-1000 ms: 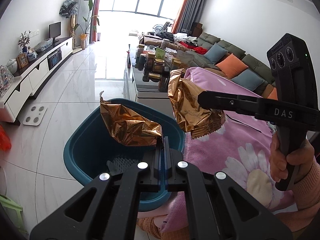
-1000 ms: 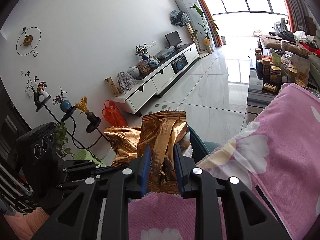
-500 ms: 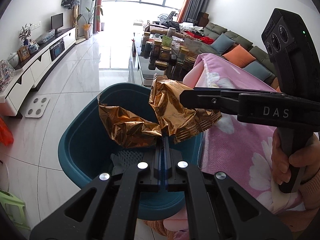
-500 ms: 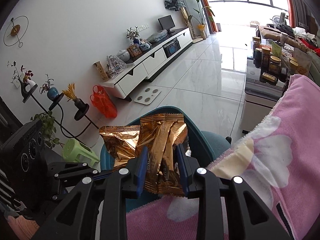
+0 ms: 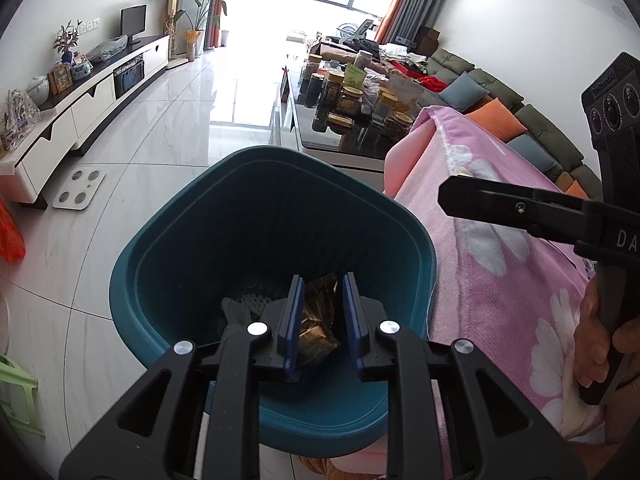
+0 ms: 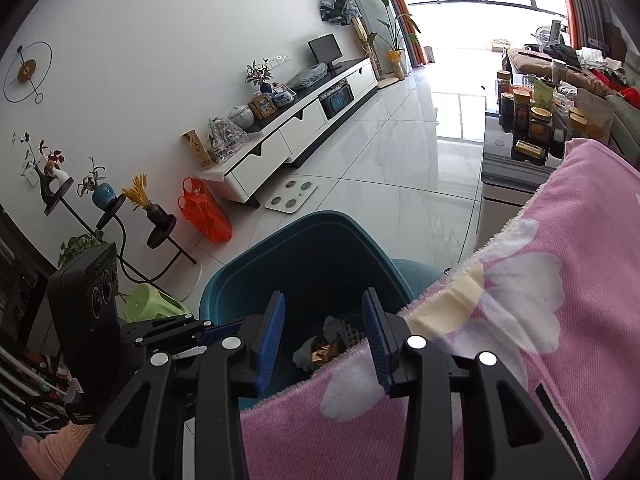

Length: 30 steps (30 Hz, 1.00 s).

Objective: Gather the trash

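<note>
Our left claw (image 5: 318,320) hangs over the teal bin (image 5: 160,248), its blue pads spreading apart with nothing pinched between them. Seen through the gap, the gold wrappers (image 5: 316,320) lie at the bottom of the bin: crumpled foil, dark bronze in the shade, with creased faces and a folded, sealed edge catching a little light. Just to their left sits a grey piece with a dotted, mesh-like texture (image 5: 244,306); we cannot tell what it is.

Our right claw (image 6: 324,340) is also widening, pads well apart and holding nothing. It hovers at the near edge of the pink flowered blanket (image 6: 560,320), which covers the surface to the right of the bin. From this side we see only a small patch of the gold wrappers (image 6: 324,350) deep inside the bin, partly hidden by the blanket's fringe and lying beside that grey piece.

The bin stands on the pale tiled floor (image 5: 168,128), touching the blanket. Farther off, a tabletop (image 5: 320,136) crowded with jars (image 5: 348,96) runs toward the window.
</note>
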### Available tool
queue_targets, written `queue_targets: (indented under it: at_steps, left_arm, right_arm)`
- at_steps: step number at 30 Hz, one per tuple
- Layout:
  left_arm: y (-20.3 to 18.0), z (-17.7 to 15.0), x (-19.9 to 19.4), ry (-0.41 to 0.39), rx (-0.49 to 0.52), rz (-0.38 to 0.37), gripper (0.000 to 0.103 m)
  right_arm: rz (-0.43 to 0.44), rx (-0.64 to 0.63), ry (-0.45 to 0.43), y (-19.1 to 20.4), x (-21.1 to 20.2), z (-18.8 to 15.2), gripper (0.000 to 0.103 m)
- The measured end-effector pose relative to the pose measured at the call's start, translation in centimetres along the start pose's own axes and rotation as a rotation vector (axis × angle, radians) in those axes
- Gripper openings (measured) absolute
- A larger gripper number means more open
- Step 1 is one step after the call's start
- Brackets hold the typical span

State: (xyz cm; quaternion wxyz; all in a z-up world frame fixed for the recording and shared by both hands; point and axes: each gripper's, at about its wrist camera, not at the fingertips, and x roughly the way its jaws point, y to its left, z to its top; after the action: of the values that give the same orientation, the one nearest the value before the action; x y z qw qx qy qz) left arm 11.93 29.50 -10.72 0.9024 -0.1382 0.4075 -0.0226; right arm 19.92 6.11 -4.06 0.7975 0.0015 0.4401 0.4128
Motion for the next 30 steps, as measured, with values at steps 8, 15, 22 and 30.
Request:
queue_targets:
  at_steps: [8, 15, 22, 30]
  left_arm:
    - [-1.5, 0.0, -2.2, -0.064, 0.010, -0.006, 0.030]
    - [-6.5, -0.5, -6.8, -0.184, 0.099, -0.066, 0.049]
    - [-13.9, -1.9, -8.8, -0.194, 0.217, -0.229, 0.054]
    - [-22.7, -3.9, -7.0, -0.117, 0.336, -0.396, 0.054]
  right_arm:
    - [0.020, -0.003, -0.047, -0.6, -3.9, -1.4, 0.039]
    - [0.026, -0.031, -0.126, -0.7, -9.2, -3.8, 0.049]
    - [-0.047, -0.009, -0.211, -2.6, -16.4, -8.2, 0.050]
    - [-0.229, 0.127, -0.331, -7.0, -25.3, -14.7, 0.051]
